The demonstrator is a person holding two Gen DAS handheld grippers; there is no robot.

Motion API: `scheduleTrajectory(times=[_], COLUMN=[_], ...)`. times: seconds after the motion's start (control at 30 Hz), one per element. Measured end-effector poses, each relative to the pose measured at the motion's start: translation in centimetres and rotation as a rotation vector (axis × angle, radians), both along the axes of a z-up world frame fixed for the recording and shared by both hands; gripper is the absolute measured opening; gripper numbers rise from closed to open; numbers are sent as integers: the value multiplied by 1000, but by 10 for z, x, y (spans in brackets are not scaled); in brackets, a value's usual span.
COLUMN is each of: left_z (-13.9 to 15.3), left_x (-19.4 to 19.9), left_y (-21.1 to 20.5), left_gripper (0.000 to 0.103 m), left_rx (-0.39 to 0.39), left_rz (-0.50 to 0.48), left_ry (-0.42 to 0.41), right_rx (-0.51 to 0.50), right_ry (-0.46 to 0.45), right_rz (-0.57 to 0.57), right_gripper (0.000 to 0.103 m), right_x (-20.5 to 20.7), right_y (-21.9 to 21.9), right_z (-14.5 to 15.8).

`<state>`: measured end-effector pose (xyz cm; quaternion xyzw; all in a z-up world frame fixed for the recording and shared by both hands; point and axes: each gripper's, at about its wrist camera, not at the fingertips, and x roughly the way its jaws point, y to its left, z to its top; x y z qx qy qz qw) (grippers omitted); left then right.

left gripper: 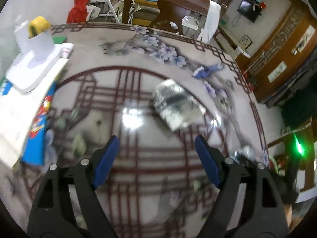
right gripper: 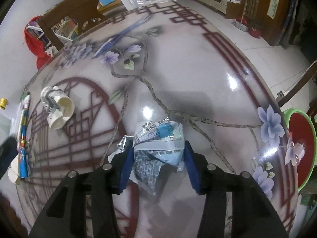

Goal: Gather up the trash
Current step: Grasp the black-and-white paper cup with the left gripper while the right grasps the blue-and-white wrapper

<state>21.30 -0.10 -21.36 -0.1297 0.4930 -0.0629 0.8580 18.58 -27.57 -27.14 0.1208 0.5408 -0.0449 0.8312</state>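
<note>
Two grippers over the table (right gripper: pixel 198 83): right gripper (right gripper: pixel 156 154) clamped on a wrapper (right gripper: pixel 158 144) w/ bin (right gripper: pixel 305 148) off the table's right edge, left gripper (left gripper: pixel 156 154) apart & empty, crushed cup (left gripper: pixel 176 107) just ahead-right of it.

The left gripper (left gripper: pixel 156 142) has two matte black plastic arms that widen toward the camera, each with long cut-out slots. Each arm ends in a flat, royal-blue wedge-shaped finger pad (left gripper: pixel 108 158). Round silver pivot pins (left gripper: pixel 84 161) sit at the linkage joints. The right gripper (right gripper: pixel 157 154) is built alike: black slotted arms, blue pads (right gripper: pixel 191 164), silver pins (right gripper: pixel 210 166).
</note>
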Motion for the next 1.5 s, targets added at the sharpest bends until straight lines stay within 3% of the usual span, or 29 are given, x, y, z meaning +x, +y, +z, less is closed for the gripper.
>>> scheduleTrajectory(times=[0.2, 0.33, 0.73, 0.83, 0.97, 1.5], left_z=[-14, -25, -43, -49, -46, 38], left_x=[54, 78, 95, 92, 84, -5], left_y=[-18, -30, -44, -52, -56, -52], left_gripper=[76, 76, 82, 59, 52, 51], left_rx=[-2, 37, 34, 12, 9, 67], left_rz=[15, 18, -2, -48, -74, -165], left_ry=[3, 11, 59, 85, 62, -145], right_rx=[19, 3, 23, 29, 27, 25], right_ry=[-32, -28, -20, -17, -17, -99], right_rz=[43, 59, 80, 73, 67, 86], right_gripper=[46, 47, 48, 48, 48, 48], right_x=[-18, -28, -28, -30, -33, -69], right_y=[0, 2, 4, 2, -1, 3], right_z=[16, 18, 14, 14, 15, 56])
